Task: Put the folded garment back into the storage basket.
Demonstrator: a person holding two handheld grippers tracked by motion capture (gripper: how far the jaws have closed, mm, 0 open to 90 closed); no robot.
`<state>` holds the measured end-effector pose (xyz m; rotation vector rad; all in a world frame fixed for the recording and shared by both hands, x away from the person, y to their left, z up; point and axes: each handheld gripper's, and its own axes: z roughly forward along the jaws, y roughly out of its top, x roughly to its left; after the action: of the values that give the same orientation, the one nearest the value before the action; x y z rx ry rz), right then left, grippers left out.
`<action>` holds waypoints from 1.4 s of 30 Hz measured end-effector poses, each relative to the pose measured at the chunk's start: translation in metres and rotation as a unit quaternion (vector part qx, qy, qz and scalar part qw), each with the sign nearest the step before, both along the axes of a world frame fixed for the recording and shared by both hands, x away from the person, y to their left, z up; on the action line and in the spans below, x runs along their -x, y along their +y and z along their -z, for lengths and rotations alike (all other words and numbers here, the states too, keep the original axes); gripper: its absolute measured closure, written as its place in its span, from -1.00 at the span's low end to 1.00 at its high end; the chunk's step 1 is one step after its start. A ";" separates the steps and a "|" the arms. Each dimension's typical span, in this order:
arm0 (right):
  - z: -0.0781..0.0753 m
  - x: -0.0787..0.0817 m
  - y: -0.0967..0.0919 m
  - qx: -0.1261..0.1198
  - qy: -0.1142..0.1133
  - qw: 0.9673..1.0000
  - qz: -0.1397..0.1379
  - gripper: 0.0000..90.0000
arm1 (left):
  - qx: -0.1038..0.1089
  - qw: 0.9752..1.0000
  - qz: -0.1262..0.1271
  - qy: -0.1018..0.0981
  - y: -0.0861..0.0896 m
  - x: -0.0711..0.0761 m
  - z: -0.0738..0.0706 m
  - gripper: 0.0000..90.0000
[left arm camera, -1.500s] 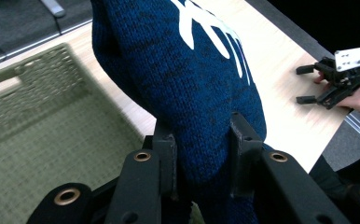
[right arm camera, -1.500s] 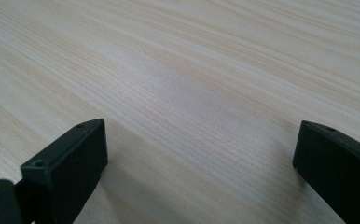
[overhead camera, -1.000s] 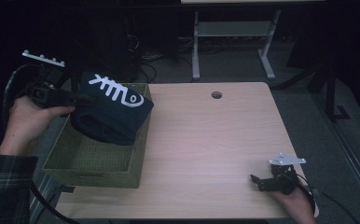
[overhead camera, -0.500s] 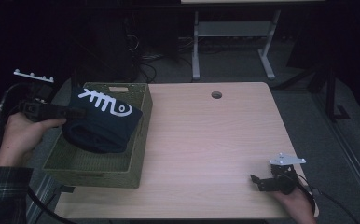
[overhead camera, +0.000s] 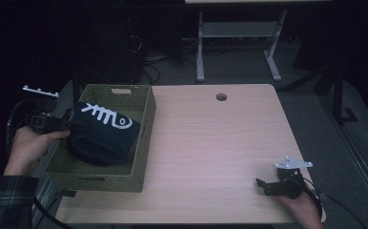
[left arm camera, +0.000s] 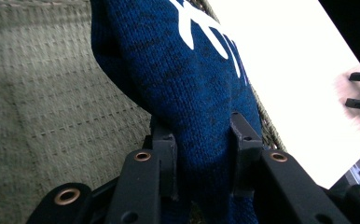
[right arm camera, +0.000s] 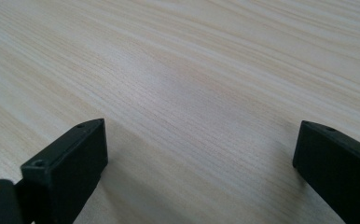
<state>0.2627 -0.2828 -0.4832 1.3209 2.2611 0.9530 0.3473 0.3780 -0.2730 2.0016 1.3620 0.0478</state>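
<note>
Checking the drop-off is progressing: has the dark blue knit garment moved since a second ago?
Yes. The dark blue knit garment, clamped in the left gripper, has sunk from above the woven basket rim down into it.

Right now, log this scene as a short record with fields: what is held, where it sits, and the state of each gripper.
held item: dark blue knitted garment with a white print
holder: left gripper, shut on a fold of the garment
garment place: inside the woven basket, its bulk low between the walls
basket place: left part of the wooden table
right gripper: open, nothing between its jaws, low over bare table near the front right corner
task stage: garment in the basket, not yet released
</note>
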 end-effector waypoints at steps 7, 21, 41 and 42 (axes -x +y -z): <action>0.000 0.000 0.000 0.000 0.000 1.000 0.000 -0.94 | -0.001 1.000 0.003 0.020 -0.004 -0.007 0.019 0.54; 0.000 0.000 0.000 0.000 0.000 1.000 0.000 -0.94 | -0.034 0.998 -0.020 0.039 0.001 -0.021 0.051 0.54; 0.000 0.000 0.000 0.000 0.000 1.000 0.000 -0.94 | -0.119 0.990 -0.037 0.058 -0.001 -0.047 0.081 0.45; 0.000 0.000 0.000 0.000 0.000 1.000 0.000 -0.94 | -0.121 0.990 -0.037 0.057 -0.001 -0.047 0.081 0.43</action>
<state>0.2627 -0.2828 -0.4832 1.3218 2.2611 0.9531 0.3942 0.3772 -0.3540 2.1807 1.5675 0.1414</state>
